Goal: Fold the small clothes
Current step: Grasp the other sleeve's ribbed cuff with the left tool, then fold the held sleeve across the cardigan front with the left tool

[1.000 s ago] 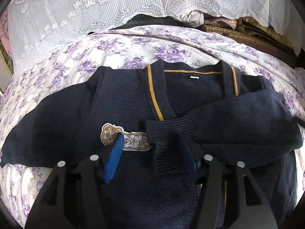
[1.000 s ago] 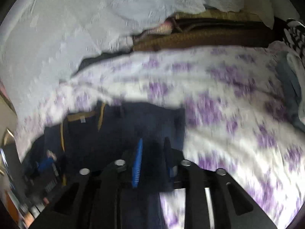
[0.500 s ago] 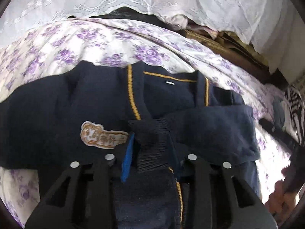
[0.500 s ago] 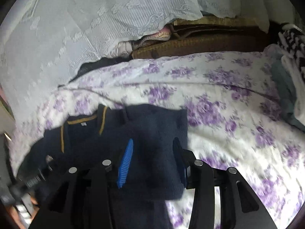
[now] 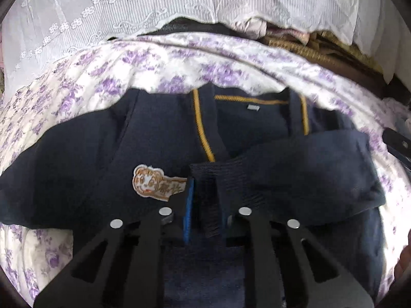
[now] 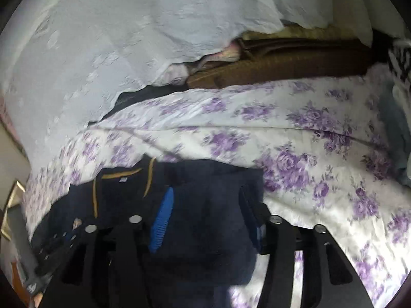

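Navy cardigan [image 5: 159,138] lies flat on flowered bed sheet [image 5: 159,64], centre of frame. My left gripper [image 5: 205,205], wide open one second ago, now clenched on sleeve cuff [image 5: 218,177] lying across chest at lower centre. My right gripper [image 6: 208,220] now released, spread over folded sleeve. Judgement: first sleeve fold nearly finished.

I saw a white bedspread printed with purple flowers [image 5: 159,61] covering the near surface. Beyond its far edge hung a white lace curtain [image 5: 108,12], draped over the left and centre. To the far right lay a brown woven mat [image 6: 295,69], with a black-and-white patterned cloth [image 6: 400,59] at the right edge.
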Demonstrator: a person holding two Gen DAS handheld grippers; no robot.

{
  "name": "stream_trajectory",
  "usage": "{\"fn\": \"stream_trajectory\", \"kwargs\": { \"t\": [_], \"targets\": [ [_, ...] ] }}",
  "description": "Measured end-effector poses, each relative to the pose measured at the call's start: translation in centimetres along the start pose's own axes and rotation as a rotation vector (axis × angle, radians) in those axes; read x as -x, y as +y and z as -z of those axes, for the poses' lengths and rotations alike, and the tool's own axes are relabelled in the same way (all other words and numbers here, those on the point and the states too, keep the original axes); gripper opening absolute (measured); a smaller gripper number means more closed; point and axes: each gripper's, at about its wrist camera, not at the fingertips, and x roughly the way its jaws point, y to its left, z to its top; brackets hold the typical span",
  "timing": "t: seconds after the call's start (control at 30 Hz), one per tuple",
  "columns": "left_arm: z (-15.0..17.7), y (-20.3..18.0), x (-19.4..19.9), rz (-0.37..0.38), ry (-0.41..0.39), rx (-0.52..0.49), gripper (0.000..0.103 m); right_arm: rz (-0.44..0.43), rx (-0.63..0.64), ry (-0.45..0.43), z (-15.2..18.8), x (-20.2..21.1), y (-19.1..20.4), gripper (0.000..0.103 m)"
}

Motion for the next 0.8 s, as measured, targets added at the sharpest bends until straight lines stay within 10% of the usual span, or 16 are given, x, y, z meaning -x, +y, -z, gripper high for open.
{"fn": "stream_trajectory", "kwargs": {
  "t": [0.1,0.27,0.47,0.67,0.8],
  "targets": [
    [0.4,0.2,0.9,-0.02,-0.012,0.002,0.037,0.037,0.026,0.139,2.4,-3.7,0.1,0.061],
    [1.6,3.1,3.2,-0.026,-0.008,0.058,0.054,0.072,0.083,-0.003,3.7,1.0,2.6,0.06],
    [3.3,12.3,7.2,-0.058,-0.042,0.229,0.072,0.124,0.207,0.071,6.4,-1.8,4.4,0.08],
    [8.5,25.1,9.8,-0.063,-0.024,0.498,0.074,0.085,0.136,-0.022,7.3,1.5,3.5,0.08],
    [11.3,33.1,8.8,0.076,-0.028,0.797,0.074,0.074,0.058,-0.061,7.9,2.9,1.8,0.08]
  ]
}}
